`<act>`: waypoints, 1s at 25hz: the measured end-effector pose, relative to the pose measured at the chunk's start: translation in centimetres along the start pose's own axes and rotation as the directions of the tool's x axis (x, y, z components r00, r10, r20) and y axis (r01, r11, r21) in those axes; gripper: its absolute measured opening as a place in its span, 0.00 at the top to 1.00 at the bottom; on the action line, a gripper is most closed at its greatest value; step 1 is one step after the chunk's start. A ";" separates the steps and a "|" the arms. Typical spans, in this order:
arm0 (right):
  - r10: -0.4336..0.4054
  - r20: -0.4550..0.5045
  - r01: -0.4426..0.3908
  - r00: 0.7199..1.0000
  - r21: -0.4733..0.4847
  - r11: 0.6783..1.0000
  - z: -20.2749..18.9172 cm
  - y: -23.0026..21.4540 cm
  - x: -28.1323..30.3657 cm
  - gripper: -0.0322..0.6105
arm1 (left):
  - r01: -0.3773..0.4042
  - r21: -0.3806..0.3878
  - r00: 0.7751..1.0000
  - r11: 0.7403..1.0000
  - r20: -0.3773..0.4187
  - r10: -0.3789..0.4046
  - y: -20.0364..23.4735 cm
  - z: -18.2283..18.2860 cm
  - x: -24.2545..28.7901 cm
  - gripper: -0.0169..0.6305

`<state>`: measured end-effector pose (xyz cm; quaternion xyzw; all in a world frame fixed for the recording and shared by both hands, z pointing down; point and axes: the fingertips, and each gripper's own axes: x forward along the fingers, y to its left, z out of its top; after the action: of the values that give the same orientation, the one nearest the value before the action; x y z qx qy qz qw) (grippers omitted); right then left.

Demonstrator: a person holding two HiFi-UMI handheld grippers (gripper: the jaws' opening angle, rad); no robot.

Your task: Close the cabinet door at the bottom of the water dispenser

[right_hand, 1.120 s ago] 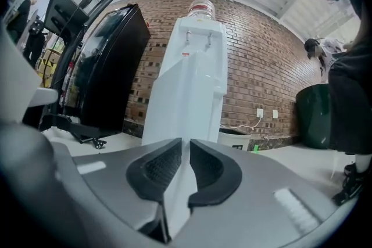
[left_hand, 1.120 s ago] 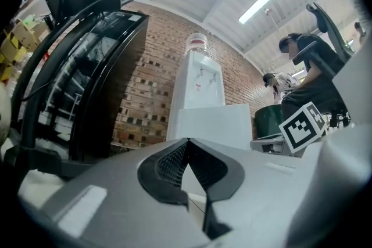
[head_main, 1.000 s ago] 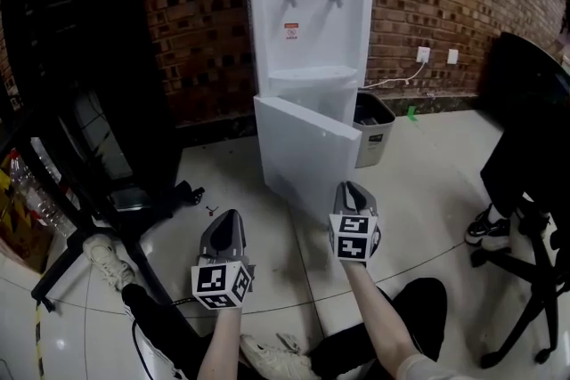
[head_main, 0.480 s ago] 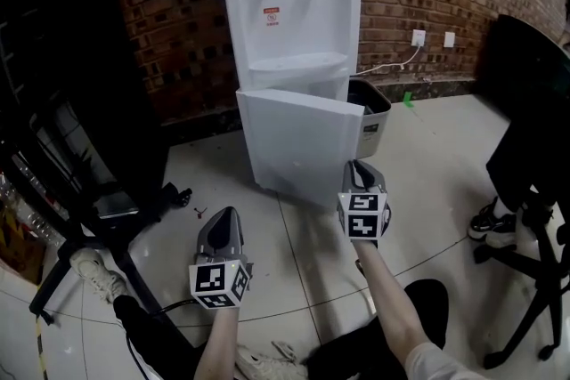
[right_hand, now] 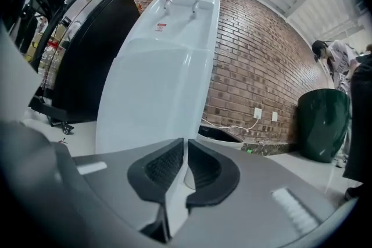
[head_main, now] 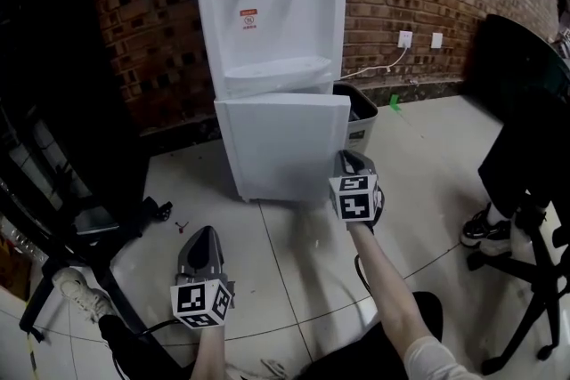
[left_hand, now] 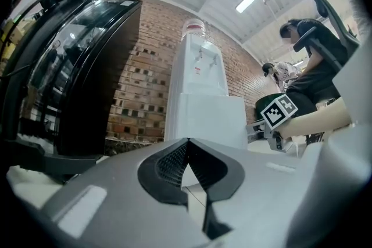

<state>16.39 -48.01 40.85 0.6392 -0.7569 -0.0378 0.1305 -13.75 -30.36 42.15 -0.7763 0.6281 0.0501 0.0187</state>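
The white water dispenser [head_main: 267, 4] stands against the brick wall. Its bottom cabinet door [head_main: 280, 147] sits almost flush with the body, with its right edge still slightly out. My right gripper [head_main: 349, 157] is at that right edge, low on the door; whether it touches, I cannot tell. Its jaws are closing to a thin slit with nothing between them. In the right gripper view the door [right_hand: 151, 101] fills the space just ahead of my right gripper [right_hand: 186, 141]. My left gripper [head_main: 199, 236] hangs shut over the floor, well short of the dispenser [left_hand: 200, 75].
A lined waste bin [head_main: 361, 116] stands just right of the dispenser, below a wall socket [head_main: 405, 40] with a cable. A black office chair [head_main: 525, 156] and a person's shoe [head_main: 481, 231] are at the right. A tall black cabinet [head_main: 44, 58] and a chair base [head_main: 80, 236] crowd the left.
The cabinet door has swung from wide ajar to nearly flush. My right gripper has moved forward toward the dispenser with it. The left gripper has sunk lower in the view.
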 end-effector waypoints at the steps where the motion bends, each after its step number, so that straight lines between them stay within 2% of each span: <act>1: -0.001 -0.002 0.001 1.000 -0.010 1.000 0.0 -0.2 0.4 0.91 | -0.002 0.002 1.000 1.000 -0.001 0.002 0.1 -0.1 0.1 0.95; 8: -0.003 -0.003 0.003 1.000 0.001 1.000 -0.1 -0.8 2.8 0.95 | -0.027 -0.002 0.999 1.000 -0.023 0.027 0.5 -1.3 -0.3 0.95; 15: -0.003 -0.036 0.001 0.999 -0.036 0.999 0.2 -1.6 5.4 0.95 | -0.055 0.013 0.997 0.998 -0.046 0.055 1.1 -2.1 -0.5 0.95; 25: -0.008 -0.036 0.008 0.999 0.012 1.000 0.2 -1.8 7.9 0.95 | -0.053 0.014 0.995 0.998 -0.078 0.054 1.2 -3.6 -0.2 0.95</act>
<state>16.92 -56.04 41.39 0.6437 -0.7521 -0.0221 0.1400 -14.77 -30.72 45.83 -0.7604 0.6493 0.0162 -0.0026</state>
